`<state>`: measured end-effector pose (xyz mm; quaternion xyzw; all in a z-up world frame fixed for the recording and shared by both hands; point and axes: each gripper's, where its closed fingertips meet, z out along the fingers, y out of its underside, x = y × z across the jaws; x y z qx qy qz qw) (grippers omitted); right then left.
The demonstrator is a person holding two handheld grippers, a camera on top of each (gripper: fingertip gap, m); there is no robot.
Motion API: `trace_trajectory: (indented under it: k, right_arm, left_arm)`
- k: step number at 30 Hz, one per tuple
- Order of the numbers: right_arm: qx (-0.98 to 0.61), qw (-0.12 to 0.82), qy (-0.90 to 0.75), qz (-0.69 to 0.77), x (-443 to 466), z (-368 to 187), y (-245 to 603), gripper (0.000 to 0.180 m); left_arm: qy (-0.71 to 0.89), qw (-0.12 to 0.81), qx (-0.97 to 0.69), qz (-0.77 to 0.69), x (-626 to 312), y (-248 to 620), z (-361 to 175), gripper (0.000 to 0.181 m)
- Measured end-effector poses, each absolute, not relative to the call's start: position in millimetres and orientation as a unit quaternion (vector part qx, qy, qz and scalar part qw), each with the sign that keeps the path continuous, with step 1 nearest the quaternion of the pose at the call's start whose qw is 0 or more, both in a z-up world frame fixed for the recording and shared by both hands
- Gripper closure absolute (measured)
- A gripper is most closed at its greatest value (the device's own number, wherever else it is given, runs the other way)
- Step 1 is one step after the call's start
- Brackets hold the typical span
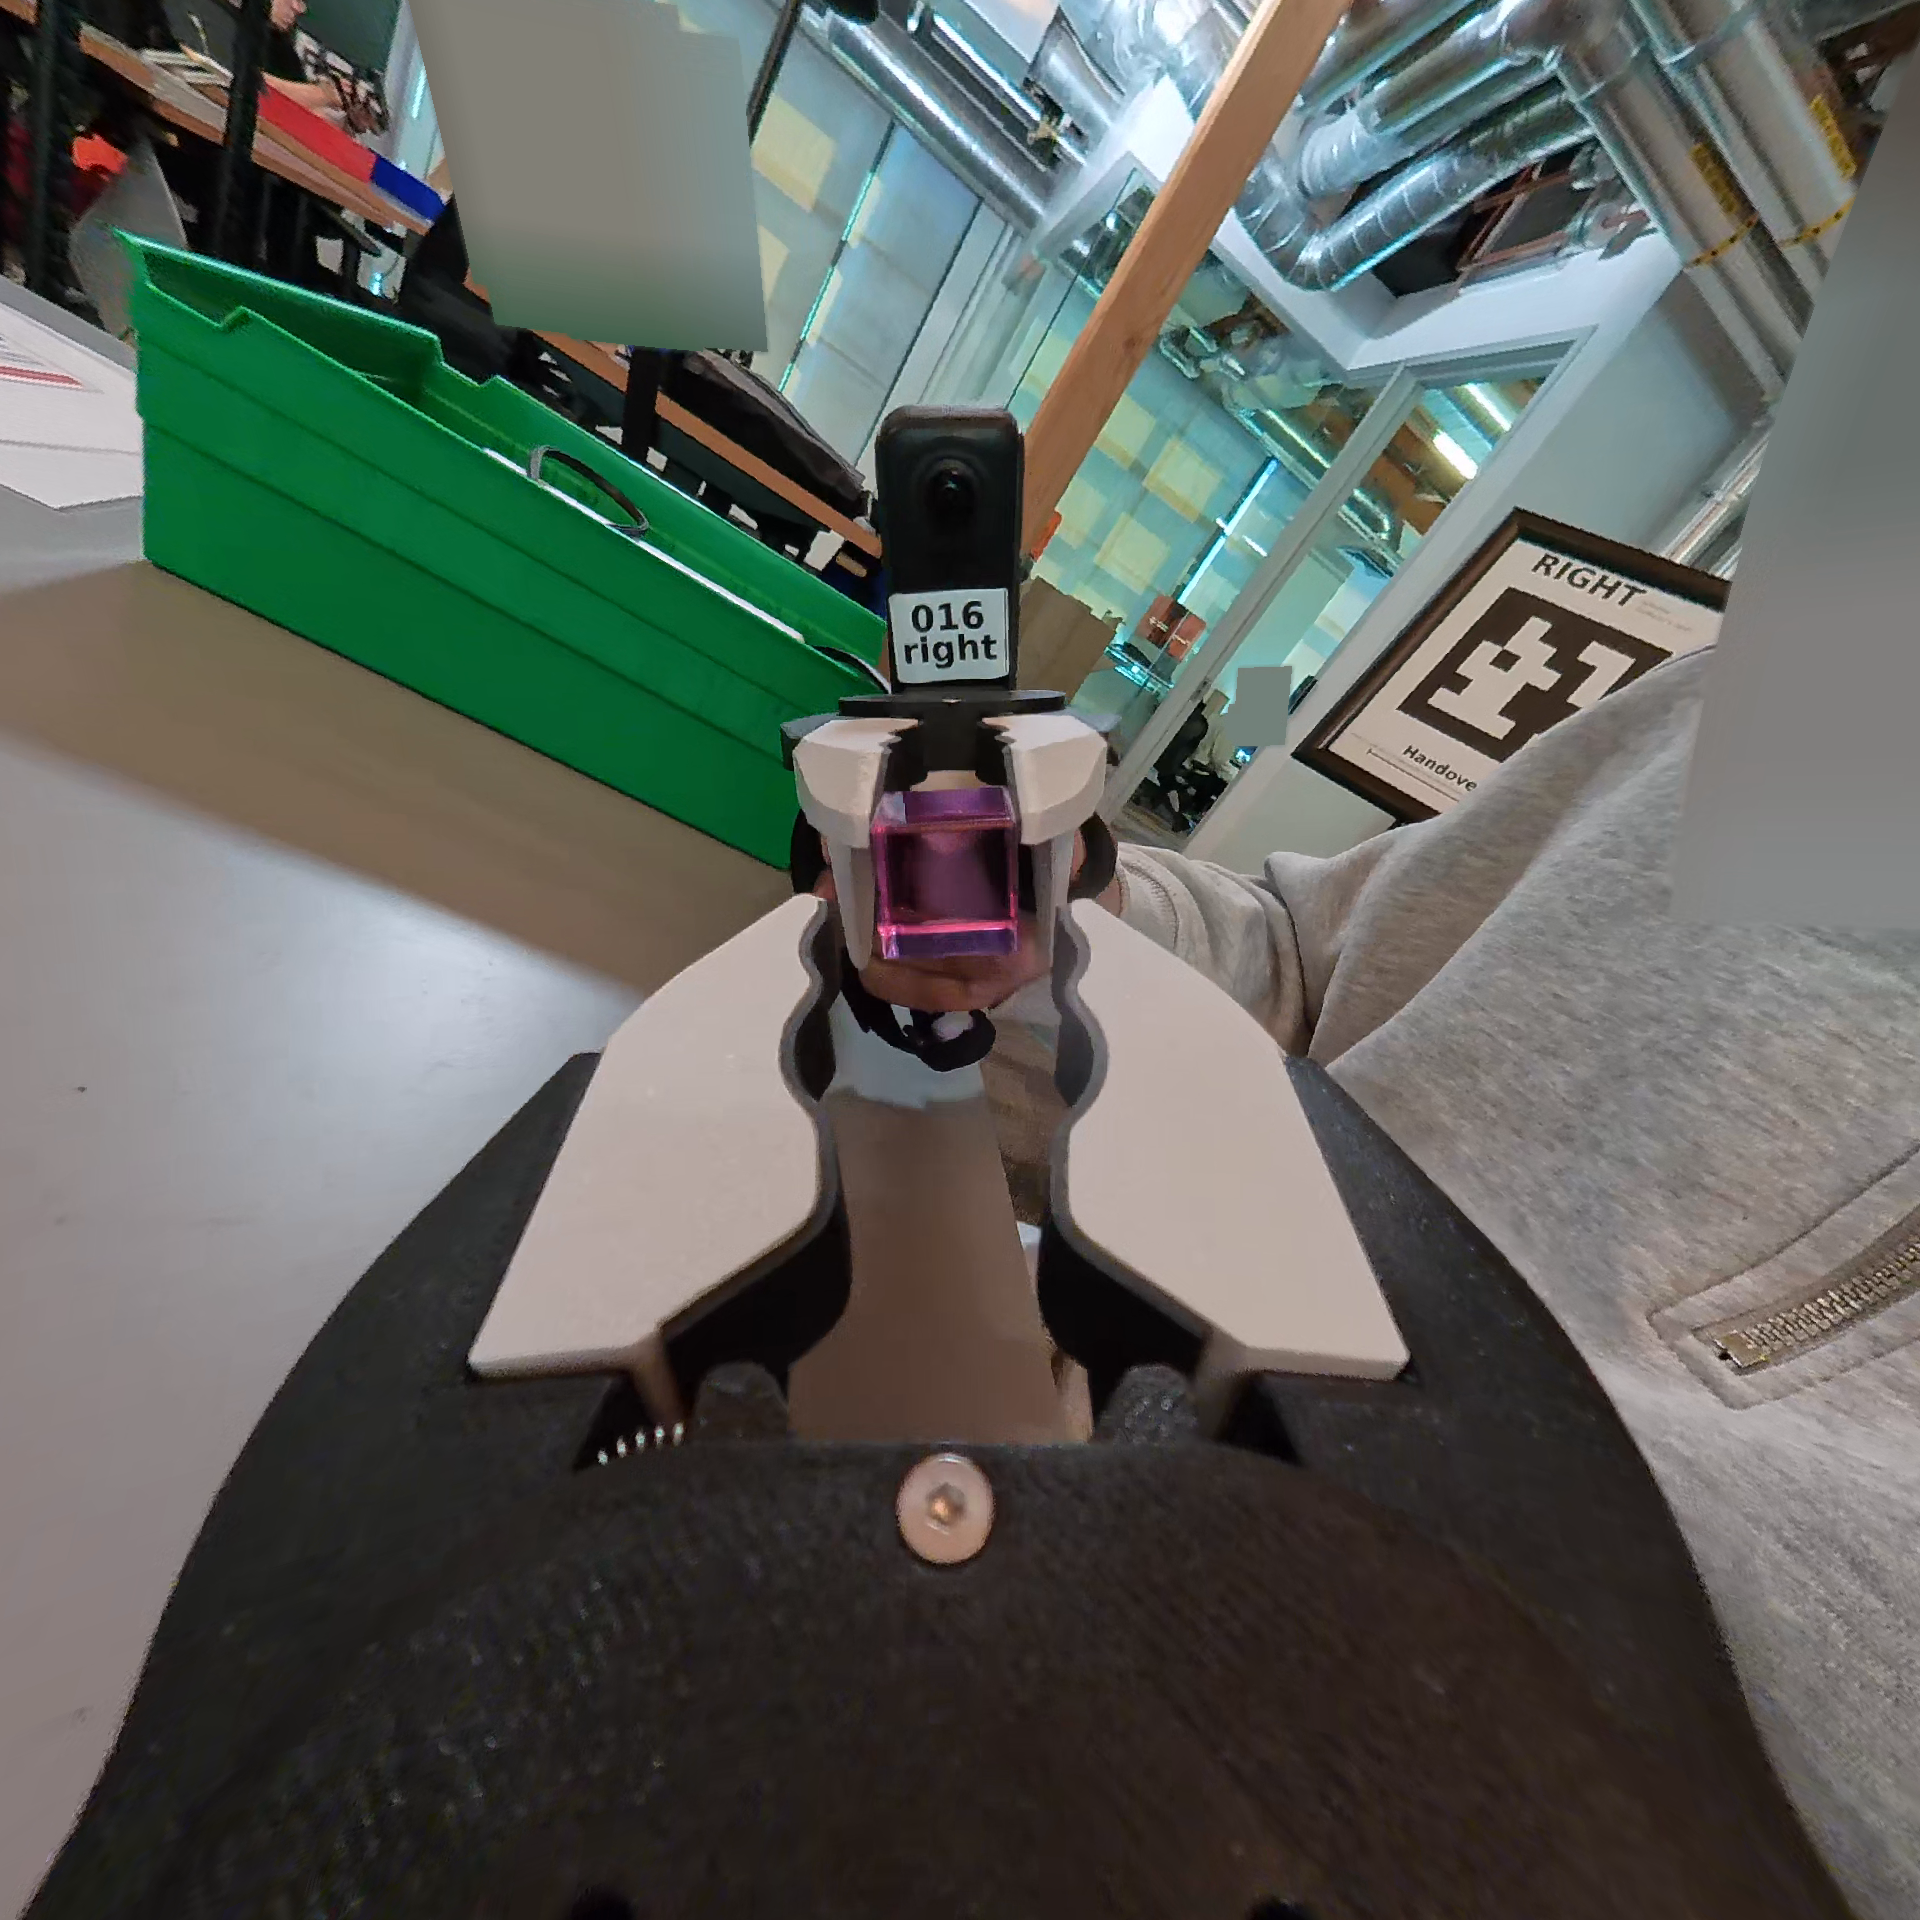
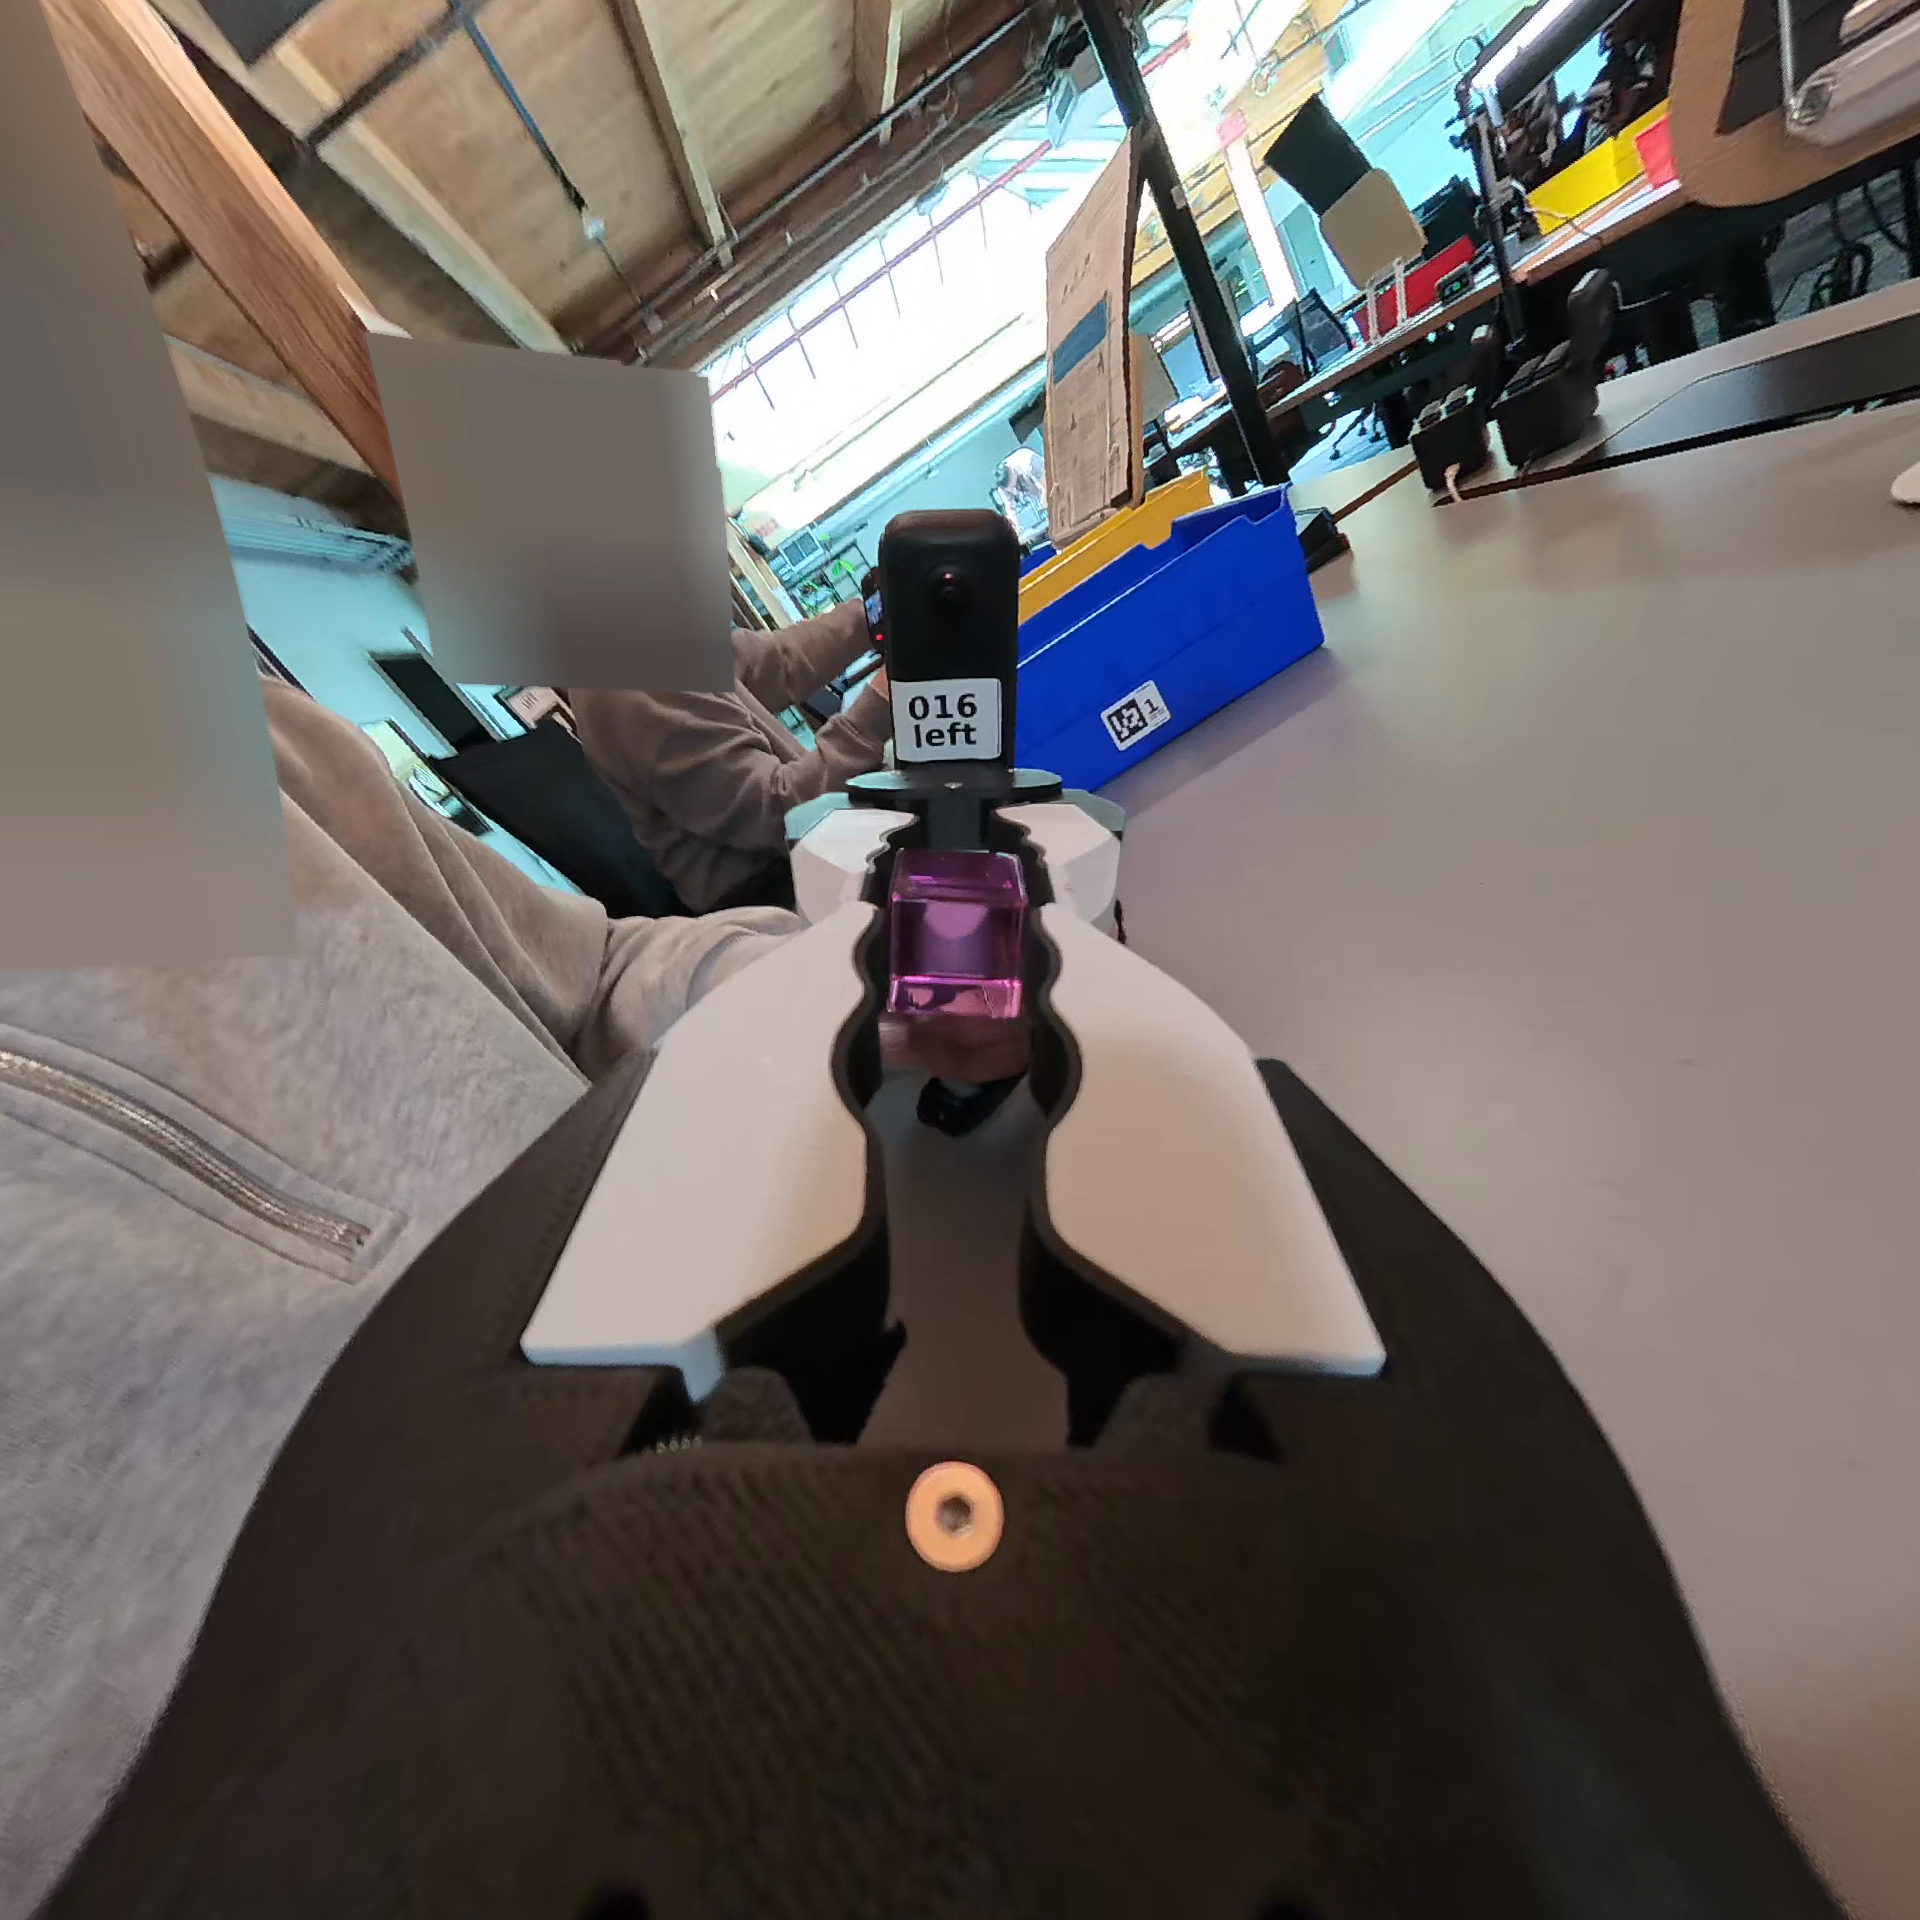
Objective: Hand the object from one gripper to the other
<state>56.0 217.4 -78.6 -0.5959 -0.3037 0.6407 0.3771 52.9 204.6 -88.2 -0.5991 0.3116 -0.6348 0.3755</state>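
Left gripper [image 1: 940, 935] nearest in left wrist view, jaws wide, tips either side of the purple cube [image 1: 943, 871] but not touching as far as I can tell; right gripper [image 1: 948, 821] beyond, facing it, jaws narrow and clamped on the cube, held in the air above the table [image 1: 260, 987]; green bin [image 1: 436, 582] farther back. Judged step: handover, receiver not yet gripping. Next: left jaws must close squarely on the cube's free faces before right lets go.

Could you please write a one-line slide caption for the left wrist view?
Right gripper presents a translucent purple cube toward the open left gripper, green bin behind on the table.
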Motion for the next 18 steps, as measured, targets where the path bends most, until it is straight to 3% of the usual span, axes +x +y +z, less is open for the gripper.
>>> trace_trajectory:
  k: [12,18]
  right_arm:
    - [-0.596,0.371,-0.287,0.652,57.7,-77.6,219.6,0.155]
    - [-0.598,0.372,-0.291,0.647,56.2,-79.1,218.9,0.155]
  left_arm:
    - [0.302,0.352,-0.595,-0.656,53.5,202.1,-88.3,0.142]
    - [0.285,0.332,-0.594,-0.676,51.7,202.8,-87.9,0.152]
